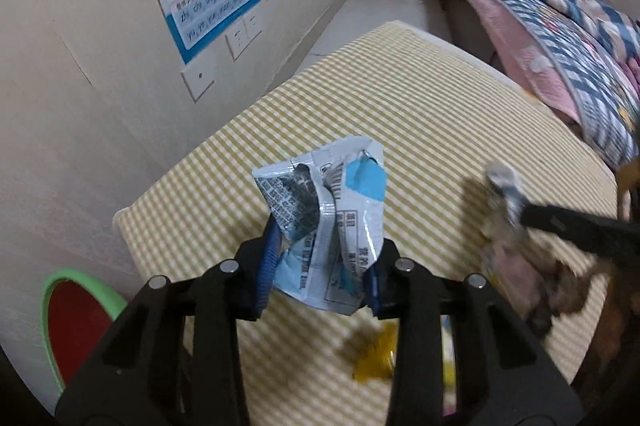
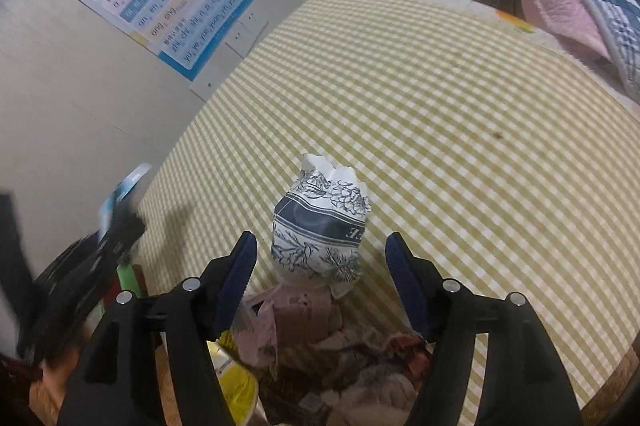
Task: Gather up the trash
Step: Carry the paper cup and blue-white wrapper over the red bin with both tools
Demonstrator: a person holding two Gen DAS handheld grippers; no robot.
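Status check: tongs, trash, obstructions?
Left tongs clamped on crumpled wrapper. Right tongs open, straddling crushed paper cup. More litter below; nothing blocking.

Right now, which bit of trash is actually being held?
The crumpled blue-and-white wrapper, pinched off the table between the left fingers. The flower-printed paper cup sits untouched between the open right ones.

Left gripper (image 1: 320,258): angled steeply downward, blue-padded jaws drawn in — clamped on a crumpled wrapper (image 1: 324,218) lifted off the surface.
Right gripper (image 2: 322,278): angled steeply downward, jaws spread wide — pads (image 2: 404,278) touching nothing.
Person: no hand or sleeve clearly visible.
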